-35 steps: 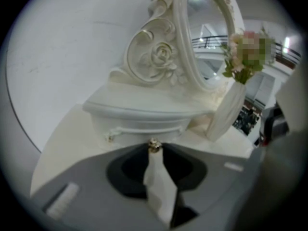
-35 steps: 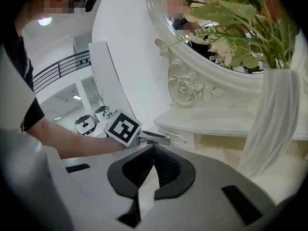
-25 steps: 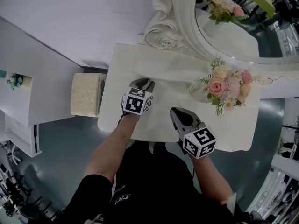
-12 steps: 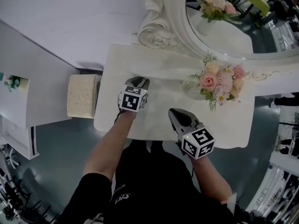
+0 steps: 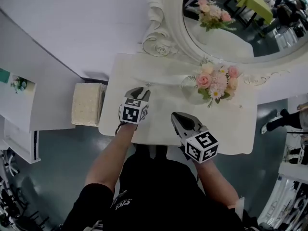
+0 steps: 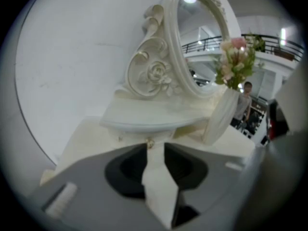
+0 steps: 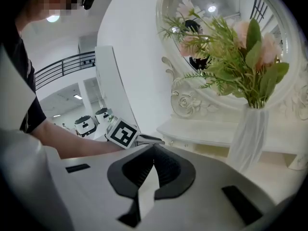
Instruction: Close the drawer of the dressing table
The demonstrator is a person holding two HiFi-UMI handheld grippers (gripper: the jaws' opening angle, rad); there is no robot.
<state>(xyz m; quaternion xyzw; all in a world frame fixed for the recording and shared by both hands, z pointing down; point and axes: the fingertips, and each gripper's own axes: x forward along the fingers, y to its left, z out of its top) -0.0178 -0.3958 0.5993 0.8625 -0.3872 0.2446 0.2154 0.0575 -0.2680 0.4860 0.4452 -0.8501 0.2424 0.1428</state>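
As only its own view shows, left gripper (image 6: 155, 146) opens empty; right gripper (image 7: 154, 147) closed.

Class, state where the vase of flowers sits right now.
In the head view, the vase of flowers stands on the right part of the dressing table, just in front of the oval mirror and beyond the right gripper.

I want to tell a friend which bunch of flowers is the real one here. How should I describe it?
Find the large oval mirror at the back of the white dressing table. Just before its lower rim a white vase stands on the table, holding a bunch of pink and cream flowers. The similar bunch higher up is only a reflection inside the glass.
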